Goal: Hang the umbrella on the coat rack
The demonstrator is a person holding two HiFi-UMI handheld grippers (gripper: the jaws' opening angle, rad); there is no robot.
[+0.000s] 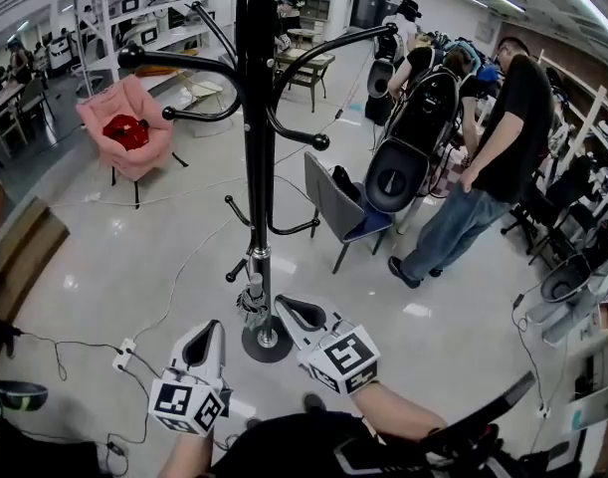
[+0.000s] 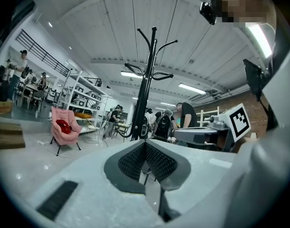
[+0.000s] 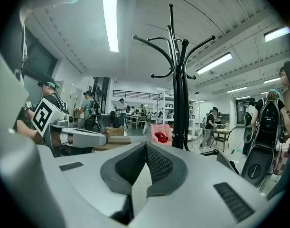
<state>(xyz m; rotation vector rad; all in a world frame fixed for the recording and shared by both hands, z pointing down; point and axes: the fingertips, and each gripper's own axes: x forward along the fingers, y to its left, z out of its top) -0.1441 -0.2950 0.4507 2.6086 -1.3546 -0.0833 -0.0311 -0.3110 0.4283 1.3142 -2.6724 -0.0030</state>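
The black coat rack (image 1: 256,147) stands straight ahead on a round base (image 1: 267,343), its curved hooks bare. No umbrella shows in any view. My left gripper (image 1: 212,329) is low at the pole's left and my right gripper (image 1: 290,309) just right of the base, both pointing at the rack. In the left gripper view, the left gripper (image 2: 145,144) has its ribbed pads closed together with nothing between them, and the rack (image 2: 147,84) rises beyond. The right gripper (image 3: 145,147) is likewise shut and empty, with the rack (image 3: 179,80) ahead.
A pink chair (image 1: 127,127) with a red item stands back left. A grey chair (image 1: 333,207) sits just right of the rack. A person in a black shirt (image 1: 493,167) stands by black seats (image 1: 408,147). Cables and a power strip (image 1: 124,352) lie on the floor.
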